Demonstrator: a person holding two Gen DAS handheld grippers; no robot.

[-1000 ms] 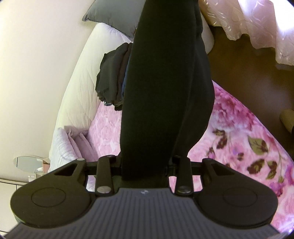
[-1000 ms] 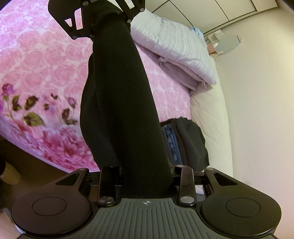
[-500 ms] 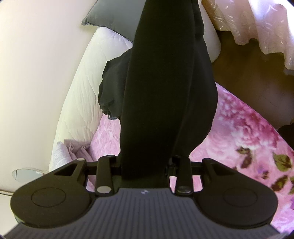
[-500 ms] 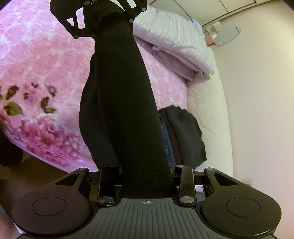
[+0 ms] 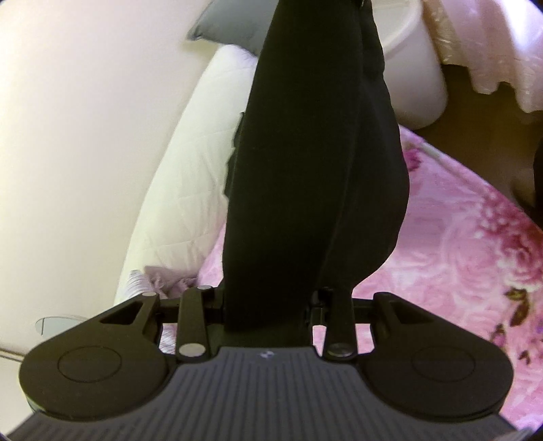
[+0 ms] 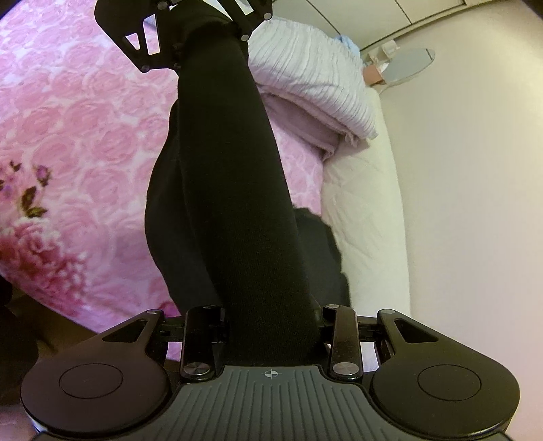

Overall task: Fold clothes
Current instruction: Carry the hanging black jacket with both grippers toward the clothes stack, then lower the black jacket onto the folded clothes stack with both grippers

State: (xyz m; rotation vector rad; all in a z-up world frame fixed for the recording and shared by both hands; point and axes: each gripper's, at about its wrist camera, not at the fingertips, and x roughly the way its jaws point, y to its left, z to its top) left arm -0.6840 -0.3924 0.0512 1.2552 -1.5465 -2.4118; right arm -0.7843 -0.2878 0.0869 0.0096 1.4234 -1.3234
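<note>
A black garment (image 5: 305, 163) hangs stretched between my two grippers above the bed. My left gripper (image 5: 268, 305) is shut on one end of it. My right gripper (image 6: 271, 325) is shut on the other end (image 6: 237, 203). The left gripper also shows at the top of the right wrist view (image 6: 203, 37), clamped on the cloth. A pile of dark clothes (image 6: 322, 257) lies on the bed below, mostly hidden behind the held garment; only its edge shows in the left wrist view (image 5: 234, 159).
The bed has a pink rose blanket (image 6: 85, 142), also in the left wrist view (image 5: 458, 254), and a white quilted mattress (image 5: 190, 176) along the wall. Folded lilac bedding (image 6: 312, 84) lies at one end. A grey pillow (image 5: 230, 27), a white bin (image 5: 414, 68) and a round glass table (image 6: 407, 64) stand nearby.
Both grippers have carried the stretched garment toward the wall side of the bed. The pile of dark clothes is now almost fully hidden behind it.
</note>
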